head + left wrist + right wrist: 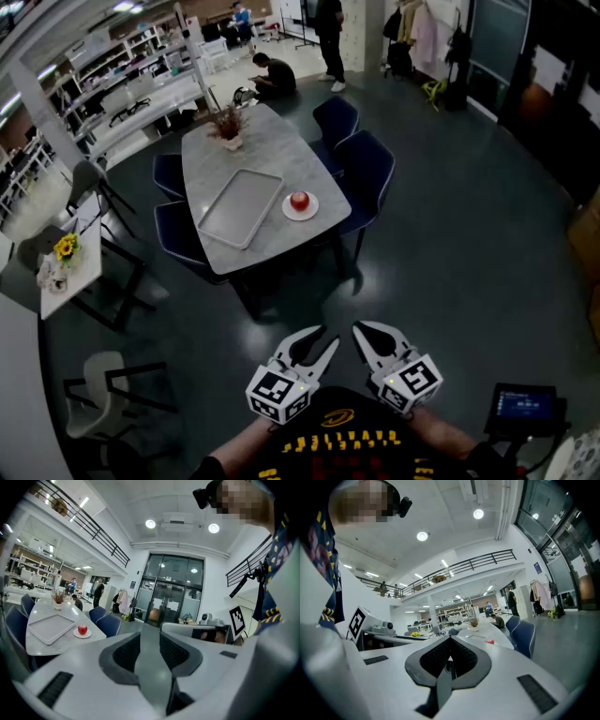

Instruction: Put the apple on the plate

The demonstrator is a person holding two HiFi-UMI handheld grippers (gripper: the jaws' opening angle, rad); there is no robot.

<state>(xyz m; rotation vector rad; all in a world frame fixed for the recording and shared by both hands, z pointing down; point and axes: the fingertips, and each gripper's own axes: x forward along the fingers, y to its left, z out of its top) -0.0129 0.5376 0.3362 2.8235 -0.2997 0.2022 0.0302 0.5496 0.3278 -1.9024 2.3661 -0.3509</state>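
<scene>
Tongs hover empty, left tongs [326, 336] wide, right tongs [362, 332] closed, well apart from apple [299, 200] on plate [313, 210] ahead.

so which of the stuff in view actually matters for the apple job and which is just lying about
For the job:
apple, already sitting on the plate
left hand-held gripper, open and empty
right hand-held gripper, shut and empty

Just lying about:
tray beside the plate
vase of dried stems beyond the tray
blue chairs
</scene>
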